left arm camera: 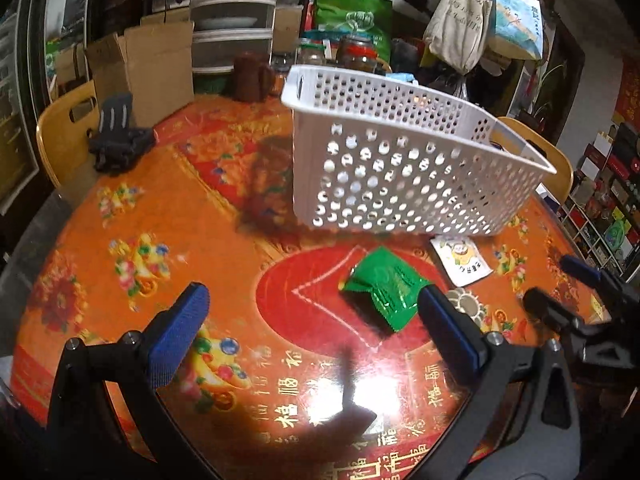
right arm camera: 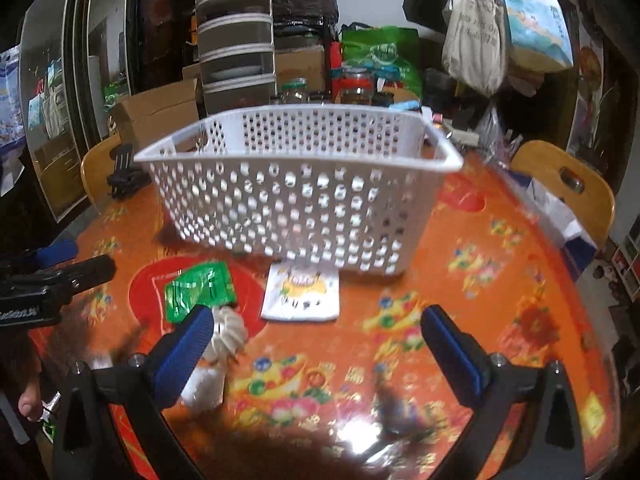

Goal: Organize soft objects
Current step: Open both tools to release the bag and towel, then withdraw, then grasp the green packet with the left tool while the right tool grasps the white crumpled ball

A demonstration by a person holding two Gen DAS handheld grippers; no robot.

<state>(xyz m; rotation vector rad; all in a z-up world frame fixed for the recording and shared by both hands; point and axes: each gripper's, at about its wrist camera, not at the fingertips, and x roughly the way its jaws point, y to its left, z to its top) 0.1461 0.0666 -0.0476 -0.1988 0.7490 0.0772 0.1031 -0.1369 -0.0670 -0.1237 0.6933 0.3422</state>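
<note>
A white perforated basket (left arm camera: 400, 160) (right arm camera: 300, 184) stands on the round orange patterned table (left arm camera: 160, 208) (right arm camera: 460, 280). In front of it lie a green soft packet (left arm camera: 384, 288) (right arm camera: 200, 290) and a white printed packet (left arm camera: 460, 258) (right arm camera: 300, 292). A white ruffled soft item (right arm camera: 228, 332) (left arm camera: 468, 304) lies nearer, beside the green packet. My left gripper (left arm camera: 316, 320) (right arm camera: 80, 260) is open above the table, with the green packet just past its right finger. My right gripper (right arm camera: 320, 332) (left arm camera: 556, 284) is open with nothing held; its left finger overlaps the ruffled item.
A black folding stand (left arm camera: 116, 136) (right arm camera: 124, 176) sits at the far left of the table. Wooden chairs (left arm camera: 64, 128) (right arm camera: 568, 184) flank the table. Jars (right arm camera: 356, 84), cardboard boxes (left arm camera: 152, 72) and a drawer unit (right arm camera: 236, 40) crowd behind the basket. A person's finger (right arm camera: 30, 404) shows at the lower left.
</note>
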